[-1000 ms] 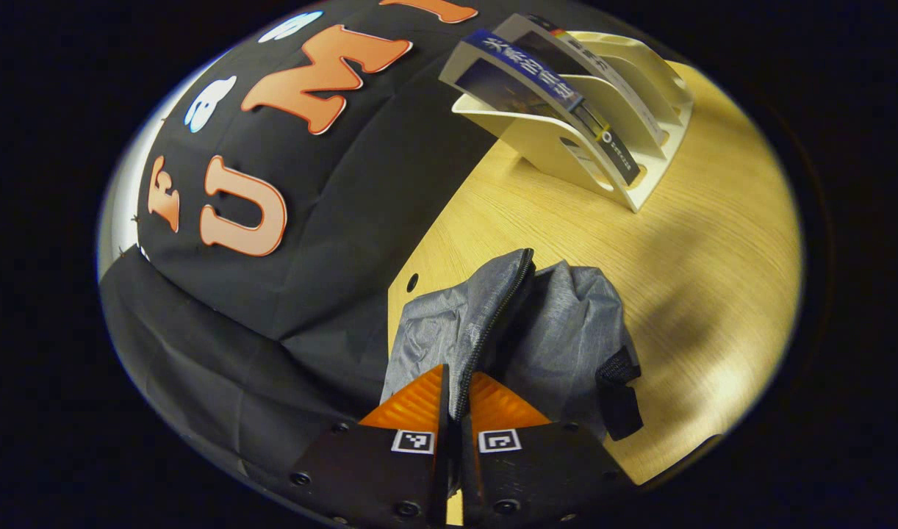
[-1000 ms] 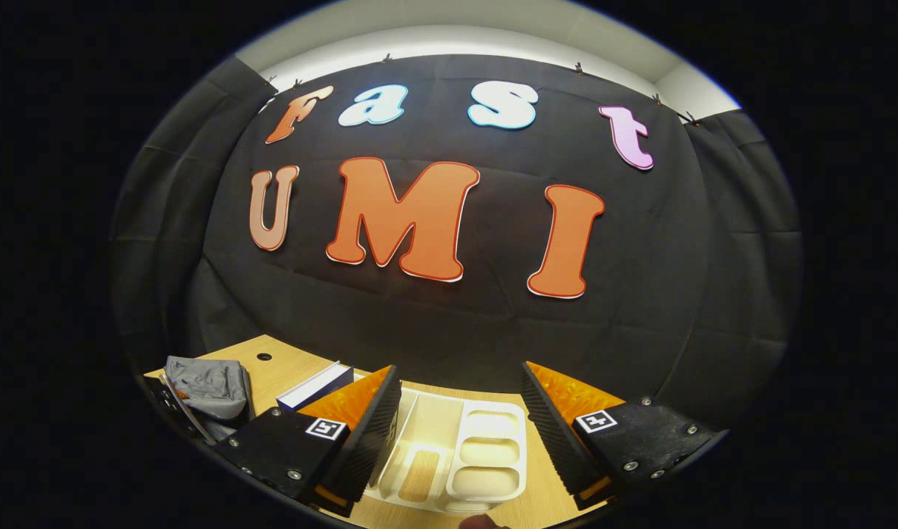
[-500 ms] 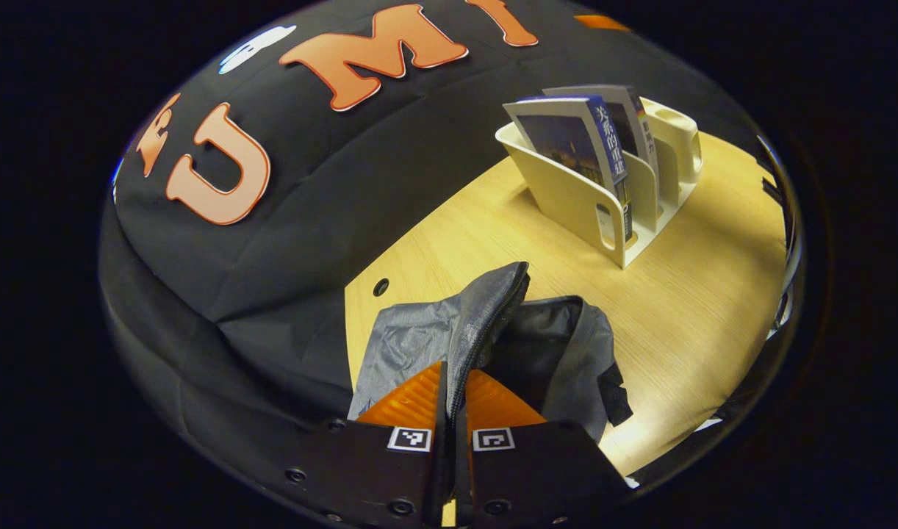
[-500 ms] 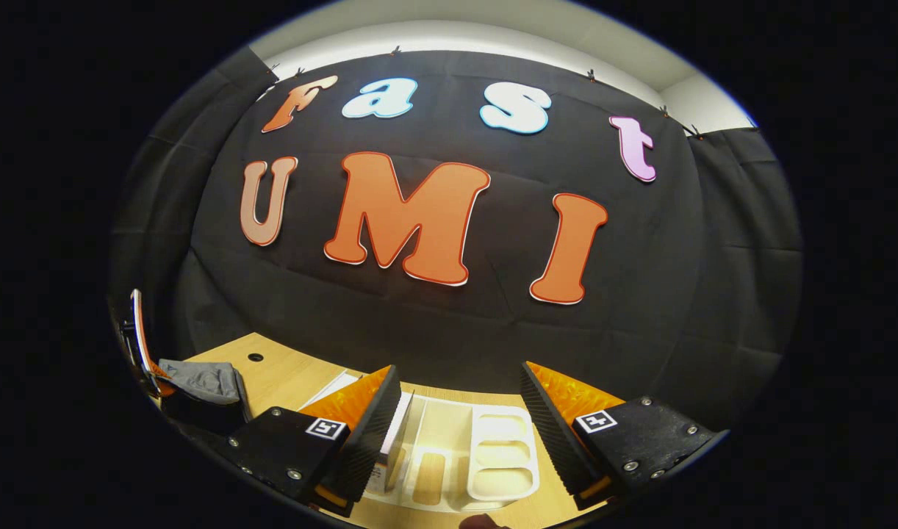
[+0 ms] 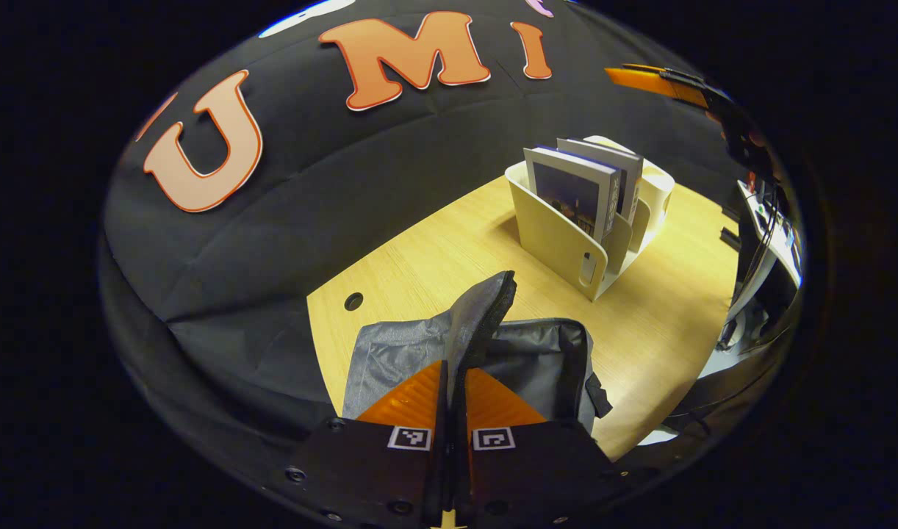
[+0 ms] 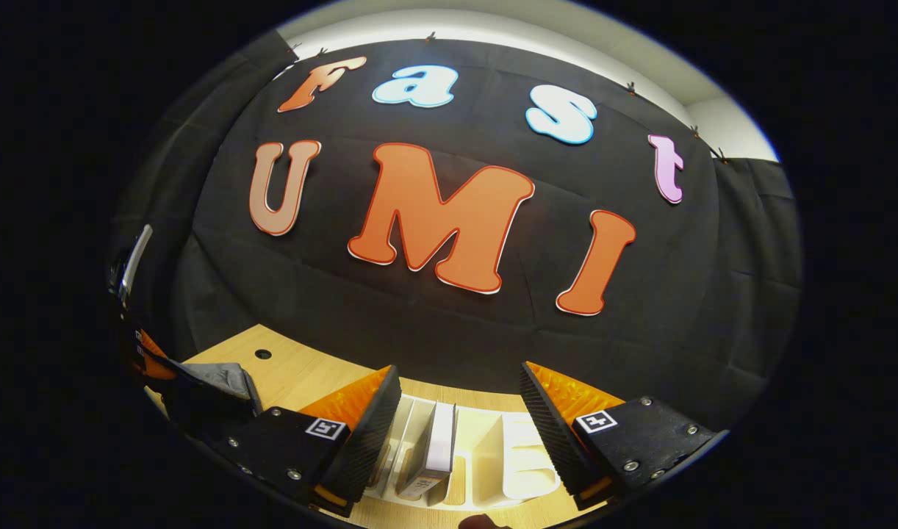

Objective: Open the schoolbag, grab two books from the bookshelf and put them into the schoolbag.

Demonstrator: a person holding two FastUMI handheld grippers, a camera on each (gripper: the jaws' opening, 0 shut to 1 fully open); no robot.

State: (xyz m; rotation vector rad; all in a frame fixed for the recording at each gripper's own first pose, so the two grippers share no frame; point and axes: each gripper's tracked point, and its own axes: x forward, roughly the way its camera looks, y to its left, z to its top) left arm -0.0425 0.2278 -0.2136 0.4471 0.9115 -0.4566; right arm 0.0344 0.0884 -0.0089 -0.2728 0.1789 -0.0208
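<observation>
**Grey bag, cream shelf on pale wood**

A grey schoolbag (image 5: 419, 353) with a fine woven sheen and a dark zip line along its raised edge lies at the near edge of a light yellow-tan wooden table (image 5: 662, 323), whose grain runs in faint streaks. The bag's open inside reads darker grey, and its side strap is black. Toward the table's far side, a cream-white bookshelf (image 5: 559, 242) carries two books (image 5: 577, 195) with white page edges; the front cover is dark blue with a dim picture. In the right gripper view, the bookshelf (image 6: 493, 459) appears creamy white, a book (image 6: 438, 448) in it pale-edged.
</observation>
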